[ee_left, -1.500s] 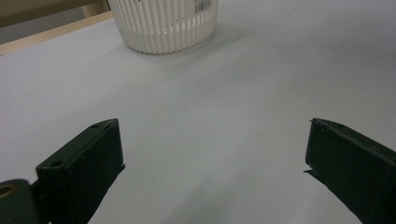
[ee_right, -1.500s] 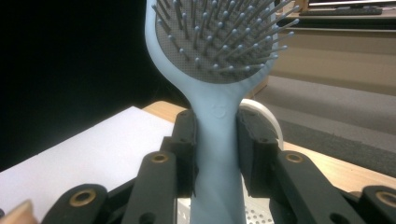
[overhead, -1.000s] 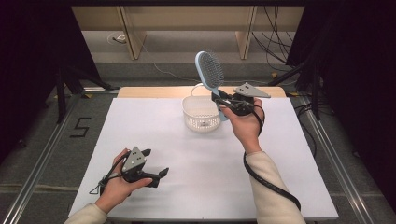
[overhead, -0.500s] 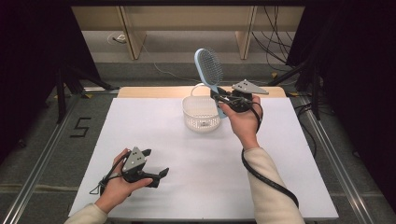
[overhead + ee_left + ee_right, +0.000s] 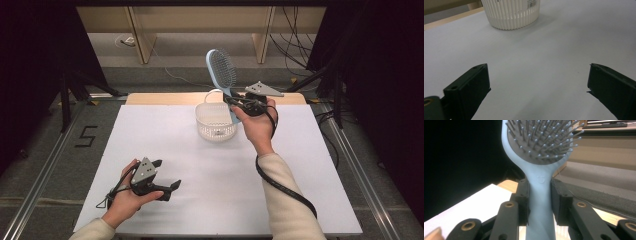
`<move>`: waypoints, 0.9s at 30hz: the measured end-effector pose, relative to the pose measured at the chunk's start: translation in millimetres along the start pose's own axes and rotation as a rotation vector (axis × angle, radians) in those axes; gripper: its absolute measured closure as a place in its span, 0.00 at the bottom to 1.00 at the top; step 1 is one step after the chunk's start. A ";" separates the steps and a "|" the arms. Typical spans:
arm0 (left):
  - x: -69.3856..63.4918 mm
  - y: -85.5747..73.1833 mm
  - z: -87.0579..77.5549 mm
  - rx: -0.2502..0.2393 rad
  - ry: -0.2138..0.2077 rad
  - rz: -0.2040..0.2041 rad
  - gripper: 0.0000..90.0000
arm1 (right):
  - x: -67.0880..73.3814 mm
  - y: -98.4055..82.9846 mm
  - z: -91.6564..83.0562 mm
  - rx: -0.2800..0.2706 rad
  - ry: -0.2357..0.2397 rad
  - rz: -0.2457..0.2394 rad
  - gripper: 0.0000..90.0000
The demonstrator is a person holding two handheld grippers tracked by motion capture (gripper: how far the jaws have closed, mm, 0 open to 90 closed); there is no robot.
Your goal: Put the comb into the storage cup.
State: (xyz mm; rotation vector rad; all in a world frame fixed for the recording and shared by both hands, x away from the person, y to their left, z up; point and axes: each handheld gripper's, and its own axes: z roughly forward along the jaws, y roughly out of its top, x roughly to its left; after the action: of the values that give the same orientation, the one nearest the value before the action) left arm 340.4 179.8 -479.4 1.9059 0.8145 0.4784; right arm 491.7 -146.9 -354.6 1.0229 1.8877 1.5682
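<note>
right gripper (image 5: 234, 101): its fingers (image 5: 522, 202) are closed on the neck of the hairbrush (image 5: 540, 182), one pad on each side of the narrow stem just below the head; the grip is seen close up in the right gripper view.
left gripper (image 5: 167, 176): its fingers (image 5: 467, 87) are spread wide with nothing between them; it is held low over the near left part of the tabletop (image 5: 300, 165).
hairbrush, place: it is held upright in the air over the far right rim of the basket (image 5: 216, 121), head up; whether the handle's lower end touches the basket cannot be told.
hairbrush, handling: it is judged light and stiff, a moulded plastic body that will not bend under the pads. The smooth stem is judged somewhat slippery, so a twist in the grip is possible when the heavier head is tipped.
hairbrush, hold: the stem between head and handle is judged the best place; the bristle face is to be avoided, since the pins would give and flex.
hairbrush, look: pale blue, an oval head with a grey cushion and many ball-tipped pins, a small embossed mark on the neck.
basket: white, round, ribbed wall, a label on its side, set on the far middle of the tabletop.
</note>
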 end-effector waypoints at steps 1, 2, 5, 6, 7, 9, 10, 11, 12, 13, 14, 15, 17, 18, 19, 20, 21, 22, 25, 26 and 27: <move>0.2 0.0 0.0 0.000 -0.001 0.001 0.04 | 0.0 0.3 0.5 0.000 0.000 0.001 0.78; 0.2 -0.1 0.0 -0.001 -0.001 -0.003 0.04 | -0.3 0.5 1.0 0.001 -0.002 -0.001 0.78; 0.4 -0.1 -0.1 -0.004 -0.001 -0.004 0.04 | -1.2 0.6 2.8 0.003 -0.002 -0.002 0.78; 0.4 0.0 -0.2 -0.004 -0.002 -0.003 0.04 | -1.5 0.4 3.5 0.006 -0.004 -0.001 0.78; 0.4 0.2 -0.3 -0.004 -0.002 -0.002 0.04 | -1.9 0.2 4.4 0.009 -0.005 -0.003 0.78; 0.2 0.2 -0.2 -0.004 -0.001 -0.003 0.04 | -2.0 0.0 5.8 0.012 -0.007 -0.002 0.78; 0.3 0.1 0.1 -0.003 -0.003 -0.002 0.04 | -2.1 0.2 6.4 0.011 -0.006 -0.002 0.78; 0.1 0.0 0.3 -0.002 -0.002 -0.003 0.04 | -2.1 0.4 6.9 0.013 -0.004 -0.002 0.78; 0.1 0.0 0.3 -0.002 -0.002 -0.004 0.04 | -2.1 0.6 7.6 0.014 -0.005 -0.004 0.78; 0.2 0.0 0.2 -0.001 -0.002 -0.002 0.04 | -2.2 0.6 8.3 0.016 -0.006 -0.003 0.78; 0.4 0.1 0.1 0.000 -0.002 0.003 0.04 | -2.6 0.6 8.9 0.016 -0.009 -0.003 0.78; 0.1 0.1 -0.1 -0.001 -0.001 0.000 0.04 | -3.0 0.5 9.4 0.016 -0.009 0.000 0.78; 0.2 0.2 -0.1 -0.001 -0.001 0.001 0.04 | -3.6 0.2 10.7 0.018 -0.011 0.005 0.78; 0.2 0.1 0.0 -0.001 -0.002 0.001 0.04 | -4.0 0.1 11.2 0.019 -0.012 0.004 0.78; 0.3 0.1 0.0 -0.001 0.000 0.002 0.04 | -4.4 -0.1 12.1 0.024 -0.011 0.004 0.78; 0.2 0.0 0.1 0.000 -0.001 0.001 0.04 | -4.9 -0.3 12.8 0.026 -0.013 0.002 0.78; 0.3 0.1 0.0 -0.001 0.000 0.002 0.04 | -5.1 -0.5 13.3 0.030 -0.014 0.004 0.78; 0.2 0.1 0.0 -0.001 -0.002 0.001 0.04 | -5.1 -0.4 13.6 0.031 -0.015 0.004 0.78; 0.4 0.0 0.3 0.000 -0.002 0.003 0.04 | -4.7 0.1 14.3 0.029 -0.013 0.001 0.78; 0.3 0.1 0.3 0.000 -0.002 0.003 0.04 | -4.4 0.5 14.5 0.029 -0.014 0.000 0.78; 0.0 0.1 0.2 0.000 -0.001 0.002 0.04 | -4.2 0.8 14.6 0.030 -0.015 0.001 0.78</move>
State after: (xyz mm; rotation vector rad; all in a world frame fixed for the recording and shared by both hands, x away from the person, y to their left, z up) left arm 340.6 179.7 -479.4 1.9066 0.8120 0.4783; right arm 505.5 -141.3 -357.6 1.0449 1.9067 1.5330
